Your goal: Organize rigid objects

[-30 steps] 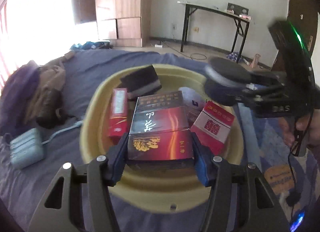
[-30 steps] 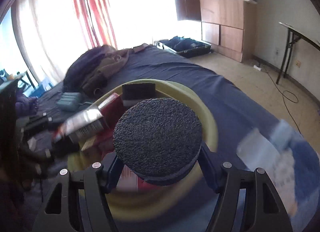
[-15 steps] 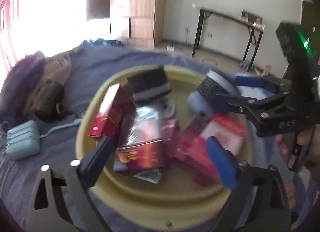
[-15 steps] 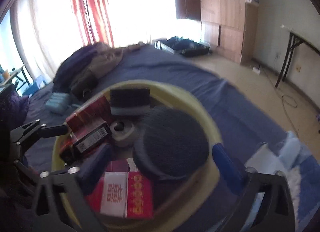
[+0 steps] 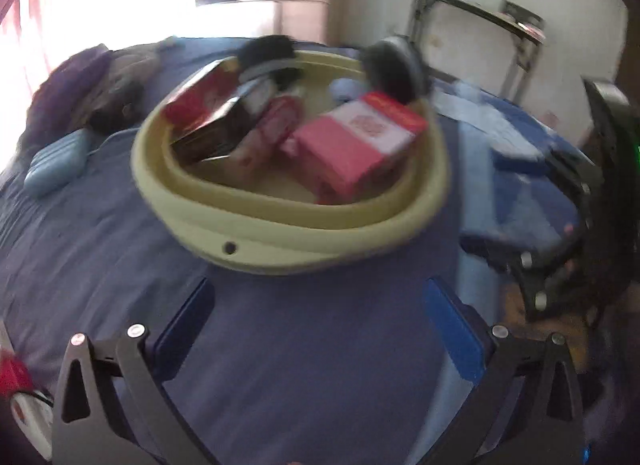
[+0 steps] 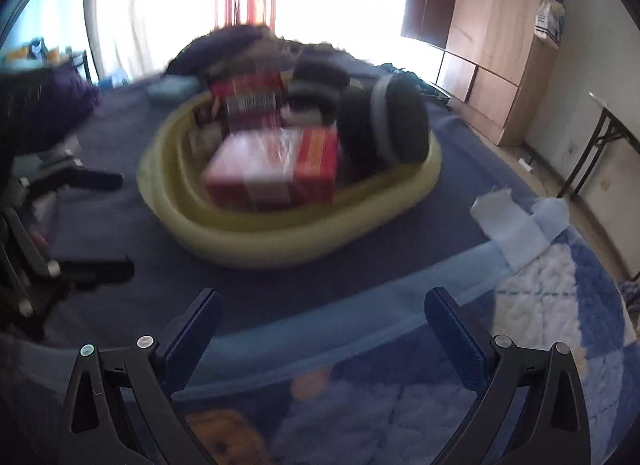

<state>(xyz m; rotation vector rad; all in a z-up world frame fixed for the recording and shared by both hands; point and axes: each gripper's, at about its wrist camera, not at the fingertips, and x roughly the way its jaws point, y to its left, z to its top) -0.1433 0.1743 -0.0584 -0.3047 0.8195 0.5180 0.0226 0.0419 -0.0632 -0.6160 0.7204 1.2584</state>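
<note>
Left gripper [image 5: 318, 313] wide, empty, right gripper [image 6: 322, 319] wide, empty, yellow basin [image 5: 280, 225] holding red boxes [image 5: 356, 145], round black pad [image 6: 384, 125] leaning on rim

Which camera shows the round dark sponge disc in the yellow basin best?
Right wrist: the round dark sponge disc stands large on edge against the yellow basin rim. In the left wrist view it is smaller, blurred at the far rim.

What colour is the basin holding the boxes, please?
Pale yellow; the basin shows best in the left wrist view.
</note>
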